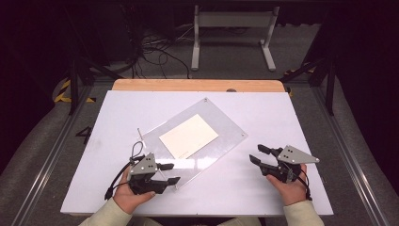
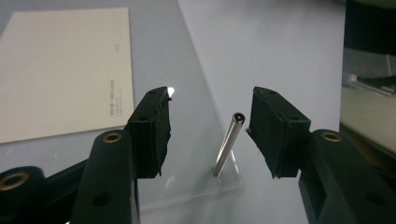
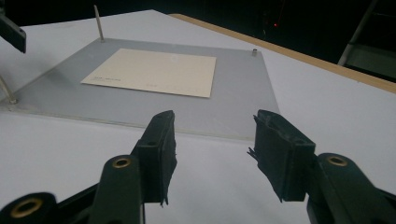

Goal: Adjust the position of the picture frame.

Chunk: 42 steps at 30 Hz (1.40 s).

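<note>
- High view: our left gripper [image 1: 171, 173] gapes wide at the clear plate's [image 1: 226, 141] near corner; our right gripper [image 1: 259, 154] sits beside it, equally wide.
- Left gripper view: the thin pin [image 2: 228, 143] stands tilted between our jaws, untouched; closing off-centre could bend it.
- Right gripper view: the plate lies just ahead; nudging it may shift the card [image 3: 154, 71].

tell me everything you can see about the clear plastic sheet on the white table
The clear rectangular acrylic plate lies flat on the white table, turned diagonally. A cream paper card with small print rests near its middle. Thin metal pins stand at its corners; one slim silver pin rises between the open jaws of the left gripper, untouched. Its surface is glossy and reflective.
</note>
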Motion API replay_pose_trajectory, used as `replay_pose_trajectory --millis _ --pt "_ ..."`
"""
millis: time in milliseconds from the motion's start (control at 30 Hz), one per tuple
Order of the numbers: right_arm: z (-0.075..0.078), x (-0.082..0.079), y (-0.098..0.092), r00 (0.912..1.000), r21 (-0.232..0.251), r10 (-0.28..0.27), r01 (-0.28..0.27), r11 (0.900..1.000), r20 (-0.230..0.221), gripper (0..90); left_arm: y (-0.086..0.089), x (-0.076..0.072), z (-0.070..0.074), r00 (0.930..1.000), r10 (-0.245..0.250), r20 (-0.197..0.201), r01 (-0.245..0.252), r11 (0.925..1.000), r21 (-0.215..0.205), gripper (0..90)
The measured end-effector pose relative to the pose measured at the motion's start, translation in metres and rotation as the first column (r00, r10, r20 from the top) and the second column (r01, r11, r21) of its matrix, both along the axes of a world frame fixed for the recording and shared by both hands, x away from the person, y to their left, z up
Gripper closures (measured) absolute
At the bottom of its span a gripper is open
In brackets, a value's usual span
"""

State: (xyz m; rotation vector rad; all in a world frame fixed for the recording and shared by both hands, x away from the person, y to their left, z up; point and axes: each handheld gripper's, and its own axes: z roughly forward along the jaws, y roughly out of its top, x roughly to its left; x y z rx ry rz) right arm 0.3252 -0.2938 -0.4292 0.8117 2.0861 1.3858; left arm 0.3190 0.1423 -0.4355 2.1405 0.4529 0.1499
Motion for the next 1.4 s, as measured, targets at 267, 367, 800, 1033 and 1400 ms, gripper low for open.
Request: replay_pose_trajectory --millis 267,367,800,1033,1400 --pt "0.0 0.0 0.0 1.0 0.002 0.002 -0.002 1.0 -0.003 47.6 -0.006 0.001 -0.008 0.9999 -0.012 -0.011 0.013 0.998 0.061 64.3" --pt "-0.001 0.001 0.0 1.0 0.002 0.002 -0.002 1.0 -0.005 47.6 -0.007 0.001 -0.009 0.9985 -0.049 -0.026 0.051 0.997 0.059 76.7" --pt "-0.001 0.001 0.001 0.9999 0.006 0.013 -0.012 1.0 -0.01 48.4 0.0 0.002 -0.005 0.9991 -0.042 -0.005 0.042 0.9951 0.09 85.0" --pt "0.0 0.001 0.001 0.9997 0.009 0.018 -0.018 1.0 -0.014 49.1 0.032 0.018 0.0 0.9901 0.14 -0.008 -0.139 0.9878 0.07 85.1" --pt "-0.001 0.003 0.004 0.9994 0.002 0.028 -0.028 1.0 -0.021 50.1 0.078 0.037 0.001 0.9112 0.412 0.009 -0.412 0.9112 0.006 85.1"
